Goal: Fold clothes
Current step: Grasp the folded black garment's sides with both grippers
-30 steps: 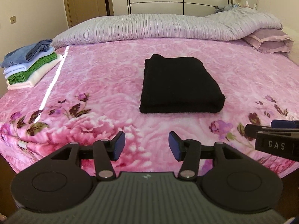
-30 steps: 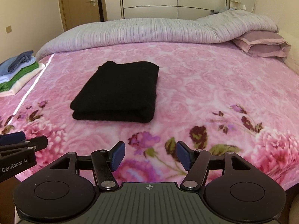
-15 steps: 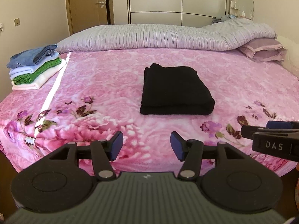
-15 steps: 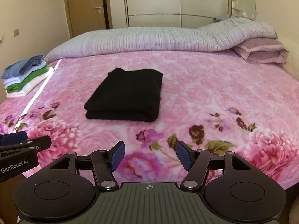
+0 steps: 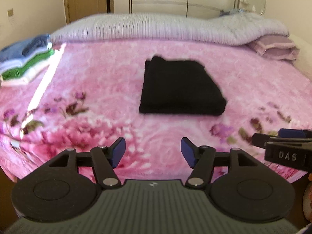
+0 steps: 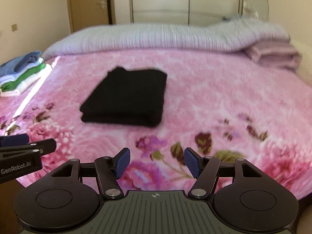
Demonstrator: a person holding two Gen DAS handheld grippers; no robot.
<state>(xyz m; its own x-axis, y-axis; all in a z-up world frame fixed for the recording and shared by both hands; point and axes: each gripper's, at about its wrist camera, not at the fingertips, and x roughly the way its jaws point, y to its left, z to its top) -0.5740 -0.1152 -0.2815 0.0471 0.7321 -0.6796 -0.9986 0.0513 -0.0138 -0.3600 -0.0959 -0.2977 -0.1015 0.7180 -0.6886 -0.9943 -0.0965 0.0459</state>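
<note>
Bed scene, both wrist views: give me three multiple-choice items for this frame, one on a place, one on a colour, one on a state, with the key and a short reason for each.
1. Where does the stack of folded clothes lie?
A. at the left edge of the bed
B. on top of the pillows
C. between the right gripper's fingers

2. What colour is the folded garment in the middle of the pink blanket?
A. white
B. black
C. green

3. How does the left gripper stand?
A. shut on the folded garment
B. shut on the blanket
C. open, with nothing between its fingers

Key: 1 A, the stack sits at the far left of the bed in both views. 2 B, the garment is black against the pink. 3 C, the blue pads stand apart over bare blanket, short of the garment; the jaws have just been opening.
</note>
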